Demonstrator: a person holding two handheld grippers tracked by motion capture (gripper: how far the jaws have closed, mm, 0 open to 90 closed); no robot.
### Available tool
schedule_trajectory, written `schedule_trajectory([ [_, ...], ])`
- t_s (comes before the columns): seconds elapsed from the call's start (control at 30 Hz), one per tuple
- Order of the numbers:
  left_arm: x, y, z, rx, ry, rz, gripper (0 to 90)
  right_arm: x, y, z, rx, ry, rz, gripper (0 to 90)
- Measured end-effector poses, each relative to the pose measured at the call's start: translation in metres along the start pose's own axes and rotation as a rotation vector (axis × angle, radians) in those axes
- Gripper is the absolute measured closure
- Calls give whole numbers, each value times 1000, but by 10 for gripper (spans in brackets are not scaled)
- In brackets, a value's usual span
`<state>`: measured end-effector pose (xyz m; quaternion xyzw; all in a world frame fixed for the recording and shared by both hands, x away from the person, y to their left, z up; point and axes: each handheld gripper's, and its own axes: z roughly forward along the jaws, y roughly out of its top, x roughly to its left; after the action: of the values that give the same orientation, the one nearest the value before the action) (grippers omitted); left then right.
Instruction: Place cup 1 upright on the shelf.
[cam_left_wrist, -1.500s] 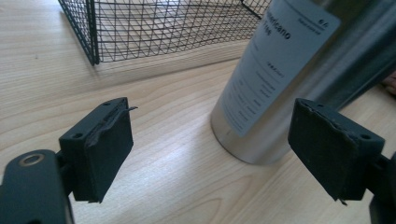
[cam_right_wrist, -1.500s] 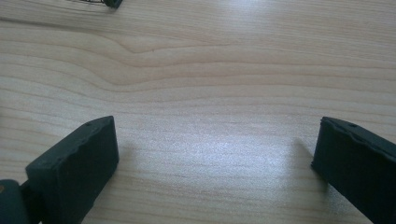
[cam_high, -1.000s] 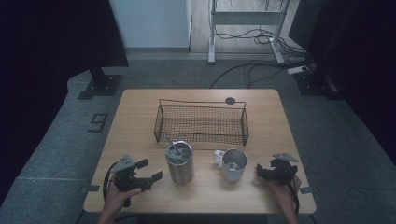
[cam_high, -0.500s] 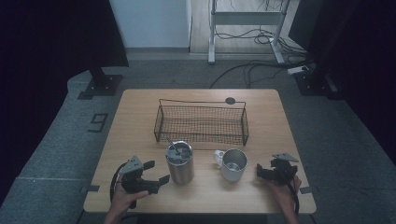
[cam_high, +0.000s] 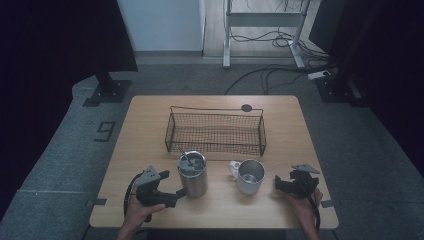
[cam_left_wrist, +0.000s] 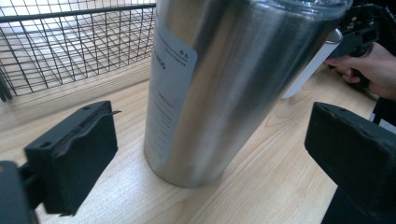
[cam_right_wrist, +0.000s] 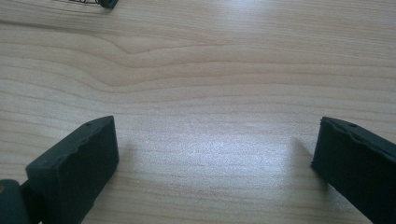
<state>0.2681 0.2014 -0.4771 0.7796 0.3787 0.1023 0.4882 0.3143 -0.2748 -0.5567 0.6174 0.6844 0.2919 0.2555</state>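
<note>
Left gripper: I have my left gripper (cam_high: 181, 194) at the near left of the table (cam_high: 150, 115), pointing at the steel tumbler (cam_high: 192, 174); its jaws have just been opening and now stand wide, pressing on nothing
Tumbler between jaws: in the left gripper view the steel tumbler (cam_left_wrist: 224, 88) stands upright in the gap between my two black pads, with bare wood on each side, so they are apart from its wall
Tumbler place: it sits on the near half of the table, just in front of the wire basket (cam_high: 216, 131), with a lid on top and a pale label on its side
Mug: a steel mug (cam_high: 248, 176) stands just beside the tumbler on its right, white handle turned toward the tumbler, mouth up
Right gripper: I hold my right gripper (cam_high: 278, 184) at the near right, close to the mug but apart from it; its jaws are spread wide over bare wood (cam_right_wrist: 205, 140) with nothing between them
Basket: the wire basket lies across the middle of the table, behind both cups
Far edge: a small dark disc (cam_high: 246, 107) sits behind the basket
</note>
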Motion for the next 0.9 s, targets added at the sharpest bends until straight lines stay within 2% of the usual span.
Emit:
schedule_trajectory([
  [0.2,-1,4,4,-6,6,-8,11,0,0,0,0,0,0,0],
  [0.47,-9,10,17,12,-10,7,4,0,0,0,0,-2,2,0],
  [0.73,-13,17,27,20,-7,11,0,0,0,0,0,-3,2,0],
  [0.9,-15,19,37,31,20,18,0,0,0,0,0,-3,2,0],
])
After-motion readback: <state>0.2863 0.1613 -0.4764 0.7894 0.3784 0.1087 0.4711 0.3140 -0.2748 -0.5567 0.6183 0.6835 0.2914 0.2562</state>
